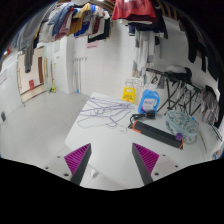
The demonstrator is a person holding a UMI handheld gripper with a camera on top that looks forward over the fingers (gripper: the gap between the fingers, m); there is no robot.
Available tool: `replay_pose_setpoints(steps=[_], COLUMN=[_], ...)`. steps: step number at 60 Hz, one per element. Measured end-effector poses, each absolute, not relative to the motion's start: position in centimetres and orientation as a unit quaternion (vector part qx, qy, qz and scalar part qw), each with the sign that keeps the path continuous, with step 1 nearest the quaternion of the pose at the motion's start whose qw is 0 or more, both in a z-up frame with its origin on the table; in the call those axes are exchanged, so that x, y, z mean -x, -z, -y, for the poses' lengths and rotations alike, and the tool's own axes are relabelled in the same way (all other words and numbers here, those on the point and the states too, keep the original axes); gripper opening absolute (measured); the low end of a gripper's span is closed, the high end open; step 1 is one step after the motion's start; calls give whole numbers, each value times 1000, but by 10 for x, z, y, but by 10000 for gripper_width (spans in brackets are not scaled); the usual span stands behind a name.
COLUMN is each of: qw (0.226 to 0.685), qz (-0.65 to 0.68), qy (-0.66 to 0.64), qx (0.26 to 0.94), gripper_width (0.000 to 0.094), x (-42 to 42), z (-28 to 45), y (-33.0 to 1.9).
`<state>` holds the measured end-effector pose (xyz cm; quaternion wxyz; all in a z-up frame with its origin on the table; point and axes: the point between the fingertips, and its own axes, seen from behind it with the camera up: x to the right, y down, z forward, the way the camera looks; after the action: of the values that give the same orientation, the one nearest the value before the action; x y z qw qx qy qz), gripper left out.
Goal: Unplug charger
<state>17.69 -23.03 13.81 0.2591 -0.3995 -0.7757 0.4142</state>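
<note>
My gripper (112,160) is open and empty above a white table (105,140); its two fingers with magenta pads (78,158) stand wide apart. Well beyond the fingers, to the right, a black power strip (157,132) lies on the table with a plug or charger standing on it. A tangle of purple and white cables (105,112) lies on the table ahead of the fingers, left of the strip. I cannot make out the charger itself clearly.
A blue and white packet (150,101) and a yellow item (129,95) stand behind the strip. Dark wire frames (185,100) stand at the right. A clear container (183,125) sits beside the strip. Clothes hang above at the back (130,10).
</note>
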Motion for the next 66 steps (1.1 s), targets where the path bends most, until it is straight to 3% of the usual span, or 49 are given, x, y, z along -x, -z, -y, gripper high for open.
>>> replay_pose_setpoints(steps=[12, 21, 33, 66], qw=[305, 337, 362, 352], qz=[717, 664, 618, 608], qy=[-389, -364, -343, -383], qx=[492, 559, 607, 600], gripper_width=[853, 852, 858, 825], x=[-103, -45, 9, 148], z=[154, 56, -29, -29], y=[-133, -120, -99, -37])
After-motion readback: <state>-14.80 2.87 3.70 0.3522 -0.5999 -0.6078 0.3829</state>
